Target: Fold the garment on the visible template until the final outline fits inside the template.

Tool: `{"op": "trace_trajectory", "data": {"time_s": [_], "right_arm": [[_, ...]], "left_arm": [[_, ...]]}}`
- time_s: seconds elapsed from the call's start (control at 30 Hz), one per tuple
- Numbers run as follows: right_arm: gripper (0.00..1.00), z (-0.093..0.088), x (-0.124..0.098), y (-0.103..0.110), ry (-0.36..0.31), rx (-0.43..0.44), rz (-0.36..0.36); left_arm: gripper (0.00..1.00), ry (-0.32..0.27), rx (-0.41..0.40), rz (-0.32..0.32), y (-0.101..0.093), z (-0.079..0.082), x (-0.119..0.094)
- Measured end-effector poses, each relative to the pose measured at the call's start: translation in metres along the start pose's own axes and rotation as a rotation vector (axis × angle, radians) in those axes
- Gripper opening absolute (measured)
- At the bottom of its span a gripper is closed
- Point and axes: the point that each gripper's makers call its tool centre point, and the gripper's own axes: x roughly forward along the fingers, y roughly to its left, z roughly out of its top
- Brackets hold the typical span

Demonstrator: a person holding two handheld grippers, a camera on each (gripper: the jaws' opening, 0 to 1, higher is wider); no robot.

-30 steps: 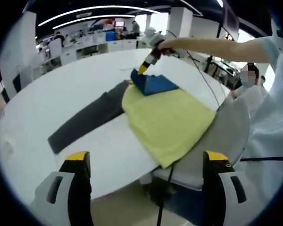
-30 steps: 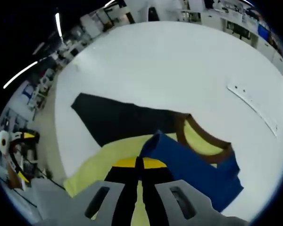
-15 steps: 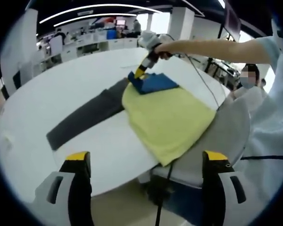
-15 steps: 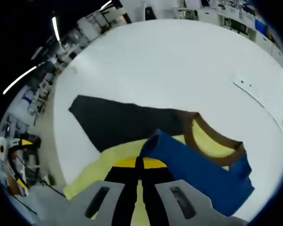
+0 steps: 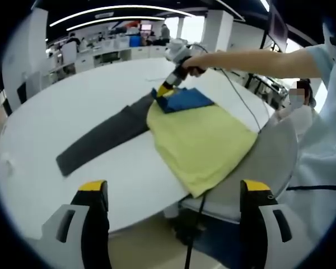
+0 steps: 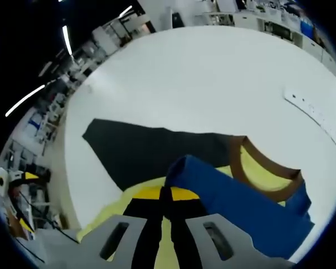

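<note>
A big white table (image 5: 56,106) holds a yellow shirt (image 5: 199,143) with a blue sleeve (image 5: 185,100) and a brown collar (image 6: 266,176). A dark grey template (image 5: 103,137) lies flat on the table, partly under the shirt's collar end. The shirt's other end hangs over the table's edge. The right gripper (image 6: 166,196) has its jaws pinched tight on the blue sleeve, near the collar. The left gripper (image 5: 171,190) is off the table's near edge, its jaws spread wide with nothing between them.

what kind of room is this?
Probably an open-plan office or lab: rows of desks behind a big white table, curved strip lights overhead.
</note>
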Motion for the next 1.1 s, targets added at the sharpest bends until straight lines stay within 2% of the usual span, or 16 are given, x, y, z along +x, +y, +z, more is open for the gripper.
{"op": "trace_trajectory", "data": {"time_s": [0.3,0.67,0.87,1.1], "right_arm": [[0.05,-0.003,0.003,0.005,0.004,-0.010,0.008],[0.12,-0.010,-0.004,0.006,-0.005,-0.047,-0.012],[0.19,-0.006,-0.006,0.008,-0.023,-0.071,-0.007],[0.28,-0.010,-0.009,0.011,-0.034,-0.103,-0.022]], "left_arm": [[0.95,-0.004,-0.005,0.006,0.002,0.000,-0.001],[0.94,-0.014,0.006,0.006,0.001,0.005,-0.002],[0.94,-0.012,0.012,0.004,-0.001,0.005,-0.002],[0.94,-0.016,0.020,0.006,-0.002,0.008,-0.002]]}}
